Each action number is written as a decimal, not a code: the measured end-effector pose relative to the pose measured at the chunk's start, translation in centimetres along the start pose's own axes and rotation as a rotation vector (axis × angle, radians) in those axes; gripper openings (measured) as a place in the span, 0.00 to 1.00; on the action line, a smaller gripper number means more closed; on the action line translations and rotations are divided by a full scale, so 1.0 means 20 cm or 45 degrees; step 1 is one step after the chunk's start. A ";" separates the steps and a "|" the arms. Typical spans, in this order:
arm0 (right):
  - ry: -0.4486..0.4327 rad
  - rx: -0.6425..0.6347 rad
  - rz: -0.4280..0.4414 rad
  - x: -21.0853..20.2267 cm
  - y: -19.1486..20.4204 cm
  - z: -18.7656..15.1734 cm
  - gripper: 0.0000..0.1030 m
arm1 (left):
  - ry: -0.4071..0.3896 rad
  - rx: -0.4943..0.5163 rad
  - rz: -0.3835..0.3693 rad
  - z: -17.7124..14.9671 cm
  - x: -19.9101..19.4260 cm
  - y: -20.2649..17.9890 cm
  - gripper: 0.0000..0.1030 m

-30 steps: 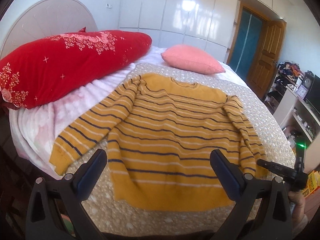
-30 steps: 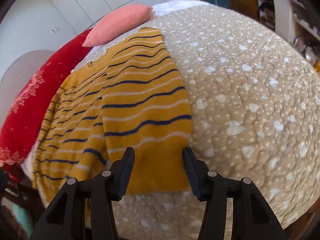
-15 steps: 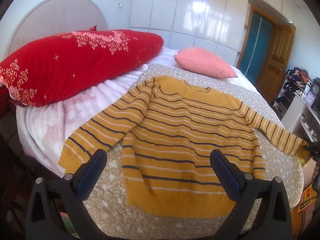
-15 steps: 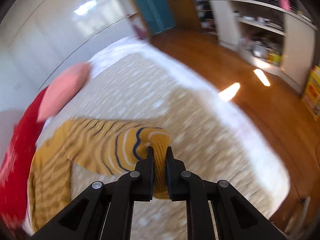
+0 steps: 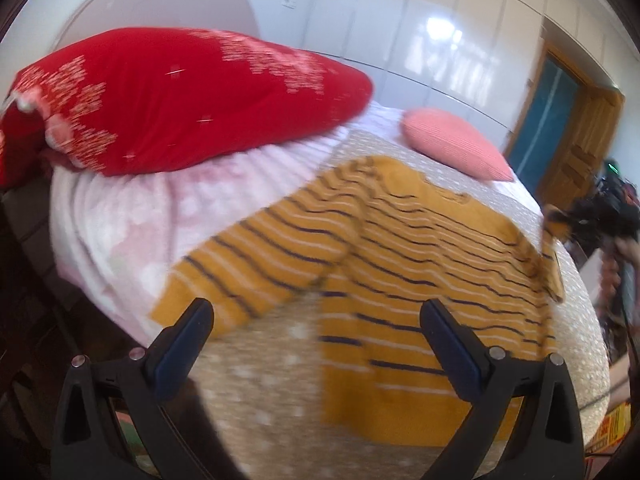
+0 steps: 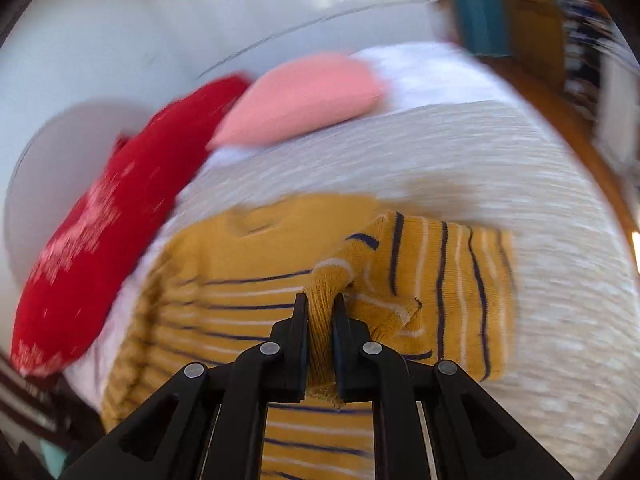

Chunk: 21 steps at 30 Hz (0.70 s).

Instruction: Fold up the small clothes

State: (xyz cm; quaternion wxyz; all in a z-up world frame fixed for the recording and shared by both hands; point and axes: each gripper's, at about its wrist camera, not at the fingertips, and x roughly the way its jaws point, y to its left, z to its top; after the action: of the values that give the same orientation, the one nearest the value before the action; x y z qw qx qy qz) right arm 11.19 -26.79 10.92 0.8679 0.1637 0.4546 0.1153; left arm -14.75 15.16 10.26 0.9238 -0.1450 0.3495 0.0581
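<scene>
Striped mustard sweater point(image 5: 420, 248) lay spread on the speckled bedspread point(image 5: 280, 376), its right sleeve cuff point(image 6: 322, 320) pinched between the closed jaws of the right gripper point(image 6: 320, 340) and lifted over the body, while the left gripper point(image 5: 316, 344) hovered near the left sleeve point(image 5: 256, 264) with jaws wide apart, holding nothing. One sweater, two pillows — a red one point(image 5: 180, 100) and a pink one point(image 5: 452, 144) at the far side. The thin pinch could slip — or drag the body askew — if the sleeve were pulled too hard.

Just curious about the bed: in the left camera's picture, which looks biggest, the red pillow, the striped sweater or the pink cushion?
1. striped sweater and red pillow: too close to rank.
2. pink cushion: smallest, though farthest away.
</scene>
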 end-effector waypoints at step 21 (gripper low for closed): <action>0.226 -0.354 0.115 0.94 1.01 -0.03 0.54 | -0.038 -0.204 0.154 -0.05 -0.04 0.57 1.00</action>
State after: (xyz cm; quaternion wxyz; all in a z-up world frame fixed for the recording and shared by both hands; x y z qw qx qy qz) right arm 20.20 -1.50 4.25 0.8326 0.0514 0.5013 0.2299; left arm -18.43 25.69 7.48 0.9091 -0.1962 0.3381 0.1439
